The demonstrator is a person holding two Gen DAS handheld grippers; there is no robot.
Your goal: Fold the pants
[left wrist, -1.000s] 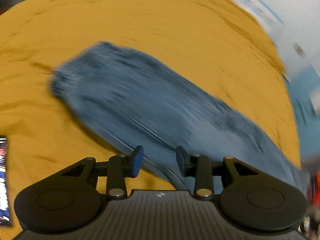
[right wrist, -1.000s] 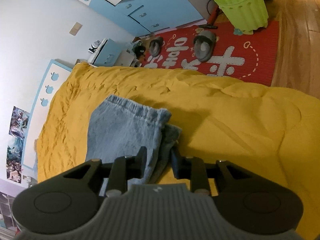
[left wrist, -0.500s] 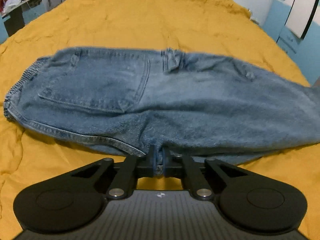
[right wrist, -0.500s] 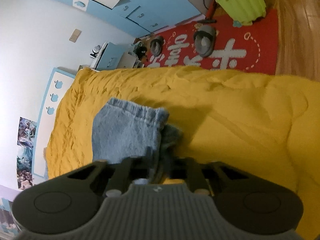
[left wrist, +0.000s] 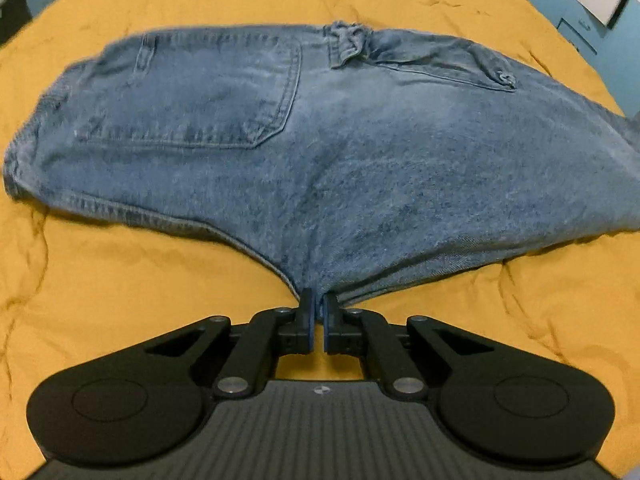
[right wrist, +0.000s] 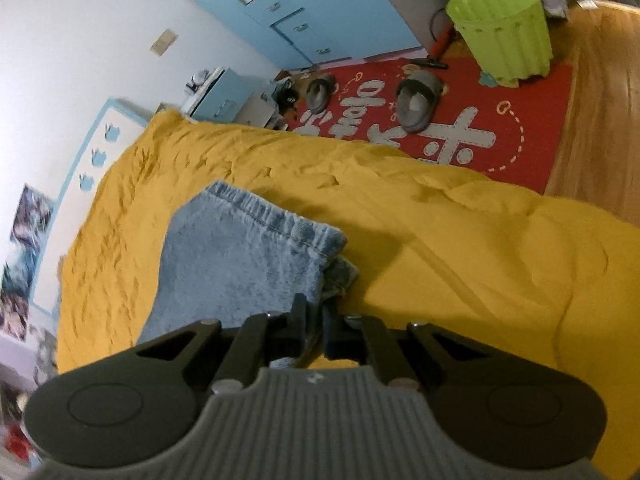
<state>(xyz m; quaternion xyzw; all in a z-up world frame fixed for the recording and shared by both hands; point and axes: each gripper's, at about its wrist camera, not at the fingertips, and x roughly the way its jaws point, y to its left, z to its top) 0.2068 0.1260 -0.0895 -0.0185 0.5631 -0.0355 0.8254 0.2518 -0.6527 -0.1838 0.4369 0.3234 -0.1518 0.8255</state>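
The blue jeans [left wrist: 320, 152] lie spread on the yellow bedspread [left wrist: 120, 288], back pocket [left wrist: 208, 92] up. The left gripper [left wrist: 319, 304] has its fingers pinching the crotch point at the near edge. The right gripper [right wrist: 316, 312] has its fingers pinching the stacked leg hems [right wrist: 280, 236]. Beyond the bed, 2 grey slippers [right wrist: 418, 100] sit on a red rug [right wrist: 480, 136] beside a green bin [right wrist: 502, 32].
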